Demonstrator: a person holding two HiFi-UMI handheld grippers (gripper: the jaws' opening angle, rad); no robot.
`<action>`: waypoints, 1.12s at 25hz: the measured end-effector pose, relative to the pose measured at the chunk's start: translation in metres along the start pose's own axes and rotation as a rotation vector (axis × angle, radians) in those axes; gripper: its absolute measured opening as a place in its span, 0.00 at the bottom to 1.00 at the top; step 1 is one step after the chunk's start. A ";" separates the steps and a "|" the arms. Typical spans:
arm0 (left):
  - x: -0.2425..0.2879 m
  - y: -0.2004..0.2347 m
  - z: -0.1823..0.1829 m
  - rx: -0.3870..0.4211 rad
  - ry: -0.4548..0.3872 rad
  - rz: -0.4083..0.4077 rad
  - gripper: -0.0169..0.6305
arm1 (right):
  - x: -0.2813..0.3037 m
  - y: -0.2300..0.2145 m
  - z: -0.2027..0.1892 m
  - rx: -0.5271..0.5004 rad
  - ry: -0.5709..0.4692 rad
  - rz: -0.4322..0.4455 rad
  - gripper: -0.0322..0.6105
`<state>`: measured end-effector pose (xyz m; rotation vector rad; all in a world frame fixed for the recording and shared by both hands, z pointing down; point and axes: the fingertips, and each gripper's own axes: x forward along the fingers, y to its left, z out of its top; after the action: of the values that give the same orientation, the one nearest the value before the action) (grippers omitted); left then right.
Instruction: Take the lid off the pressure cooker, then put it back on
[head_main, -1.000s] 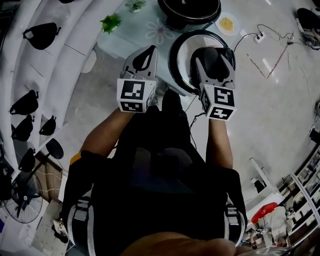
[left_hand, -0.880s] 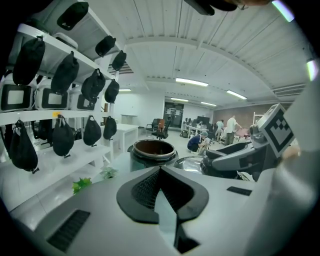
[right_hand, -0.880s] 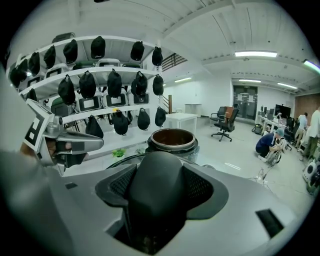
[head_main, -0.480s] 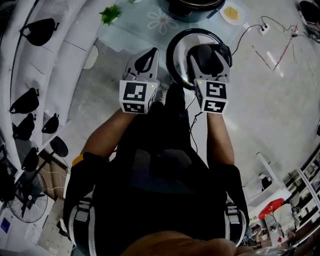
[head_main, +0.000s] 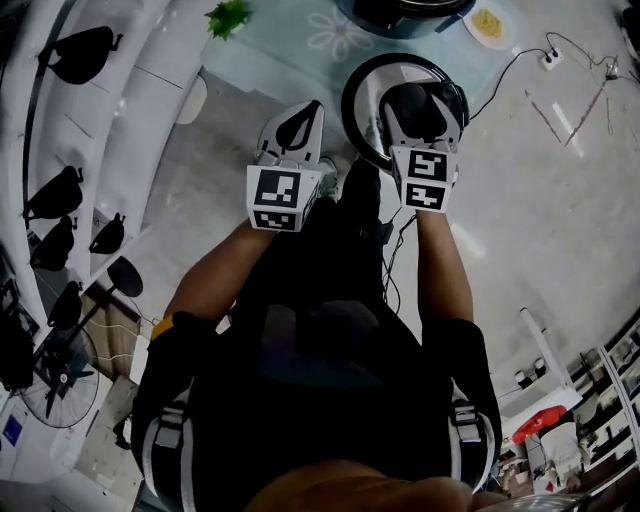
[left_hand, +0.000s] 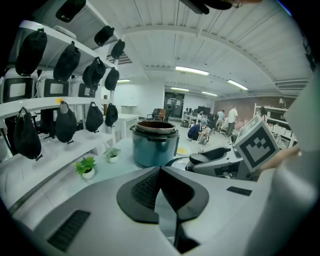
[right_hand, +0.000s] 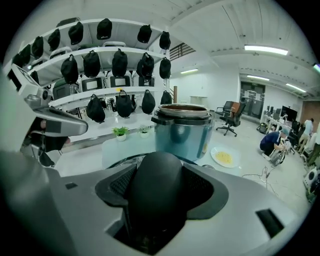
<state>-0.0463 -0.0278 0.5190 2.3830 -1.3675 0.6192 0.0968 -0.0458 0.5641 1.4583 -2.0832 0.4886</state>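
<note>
Black and dome-shaped, the plastic knob handle (right_hand: 157, 177) of the round black-rimmed cooker lid (head_main: 360, 110) sits clamped between the jaws of the right hand-held gripper (head_main: 424, 118), which are closed tight on it from both sides. That puts the lid in the air on the near side of the pale glass surface (right_hand: 114, 148), close in front of the person, and well apart from the teal metal pressure cooker pot (right_hand: 182, 132), which stands open-topped at the far end of that surface. A white plate of yellow food (right_hand: 223, 157) lies just to the right of the pot, and a small green potted plant (right_hand: 120, 132) stands to its left near the shelves. The left hand-held gripper (left_hand: 160, 172) hangs to the left of the lid with its pads pressed together and nothing between them; it touches neither lid nor pot. By the look of it, the first half of the job is done, with the lid off, and the return is what remains. To my eye the next move calls for carrying the lid away from the body and over the pot's mouth, holding it level, centring it on the rim and lowering it squarely before the grip lets go. Whether it needs a twist to lock I cannot tell from here. The plate is close enough to the pot to be worth minding.
</note>
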 end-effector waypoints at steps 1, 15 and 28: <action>0.002 0.002 -0.003 -0.002 0.008 0.005 0.04 | 0.007 0.000 -0.002 -0.004 0.001 0.002 0.52; 0.031 0.009 -0.024 -0.043 0.055 0.014 0.04 | 0.053 -0.003 -0.025 -0.030 0.020 0.012 0.52; 0.036 0.016 -0.031 -0.054 0.062 0.024 0.04 | 0.069 -0.004 -0.042 -0.062 0.032 0.003 0.52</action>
<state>-0.0500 -0.0468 0.5657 2.2890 -1.3716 0.6494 0.0914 -0.0739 0.6392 1.4031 -2.0577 0.4421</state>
